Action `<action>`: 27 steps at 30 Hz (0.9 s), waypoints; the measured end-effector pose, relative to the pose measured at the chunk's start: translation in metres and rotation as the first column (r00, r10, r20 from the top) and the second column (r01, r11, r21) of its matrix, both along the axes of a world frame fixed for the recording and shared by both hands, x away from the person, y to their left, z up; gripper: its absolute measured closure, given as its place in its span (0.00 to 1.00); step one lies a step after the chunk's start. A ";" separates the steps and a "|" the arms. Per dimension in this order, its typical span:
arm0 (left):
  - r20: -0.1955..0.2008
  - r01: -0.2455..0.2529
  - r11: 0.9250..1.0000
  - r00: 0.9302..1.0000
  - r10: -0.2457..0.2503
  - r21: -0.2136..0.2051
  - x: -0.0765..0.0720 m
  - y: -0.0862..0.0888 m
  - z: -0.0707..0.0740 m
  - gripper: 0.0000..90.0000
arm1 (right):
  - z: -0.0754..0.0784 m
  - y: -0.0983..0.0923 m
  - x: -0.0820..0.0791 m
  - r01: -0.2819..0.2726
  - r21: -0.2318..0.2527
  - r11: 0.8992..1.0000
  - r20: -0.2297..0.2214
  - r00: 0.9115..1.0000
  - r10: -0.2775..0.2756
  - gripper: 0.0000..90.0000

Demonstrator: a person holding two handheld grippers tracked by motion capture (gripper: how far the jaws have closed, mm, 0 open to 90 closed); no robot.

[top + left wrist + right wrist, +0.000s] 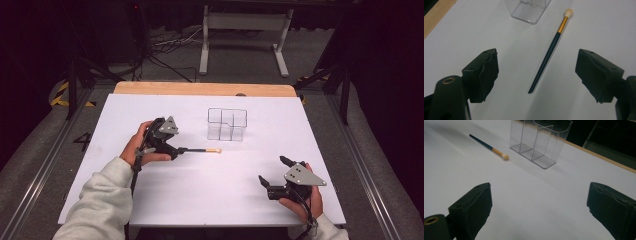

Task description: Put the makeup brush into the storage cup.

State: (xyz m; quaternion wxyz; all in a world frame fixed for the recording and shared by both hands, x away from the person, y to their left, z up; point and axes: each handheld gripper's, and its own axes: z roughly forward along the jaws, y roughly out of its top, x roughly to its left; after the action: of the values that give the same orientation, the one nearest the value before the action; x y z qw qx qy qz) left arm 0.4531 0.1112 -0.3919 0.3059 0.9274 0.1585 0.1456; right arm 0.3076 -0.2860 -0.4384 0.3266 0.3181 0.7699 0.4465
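Observation:
A thin brush (pixel 202 150) with a dark handle, gold band and cream tip lies flat on the white table (pixel 210 200), just in front of a clear plastic organizer (pixel 227 124) with several compartments. My left gripper (pixel 176 149) is open at the handle end. In the left gripper view the brush (pixel 551 47) lies on the table between the wide-apart jaws of the left gripper (pixel 536 57), untouched, and the organizer (pixel 529 10) stands beyond it. My right gripper (pixel 272 170) hovers open and holds nothing at the front right. The right gripper (pixel 541 187) faces the brush (pixel 486 145) and organizer (pixel 539 140).
A bare wooden strip (pixel 200 88) runs along the table's far edge. Beyond it are a white metal stand (pixel 245 30) and cables (pixel 170 47) on the floor. White tabletop lies between the two grippers.

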 end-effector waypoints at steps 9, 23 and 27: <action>-0.065 0.110 0.972 0.993 -0.098 0.208 0.024 -0.045 -0.007 0.25 | -0.001 0.000 0.000 -0.003 -0.016 1.000 -0.003 1.000 0.003 0.07; -0.185 0.246 0.903 0.964 -0.191 0.352 0.035 -0.085 -0.030 0.69 | -0.002 0.001 0.000 -0.006 -0.030 1.000 -0.014 1.000 0.006 0.07; -0.253 0.281 0.891 0.947 -0.197 0.357 0.037 -0.089 -0.030 0.85 | -0.002 0.001 0.000 -0.006 -0.033 0.999 -0.016 1.000 0.006 0.07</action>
State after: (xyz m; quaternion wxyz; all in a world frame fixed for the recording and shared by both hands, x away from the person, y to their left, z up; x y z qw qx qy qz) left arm 0.4904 0.0217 -0.4216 0.1131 0.9920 0.0418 0.0364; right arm 0.3077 -0.2851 -0.4406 0.3243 0.3140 0.7808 0.4320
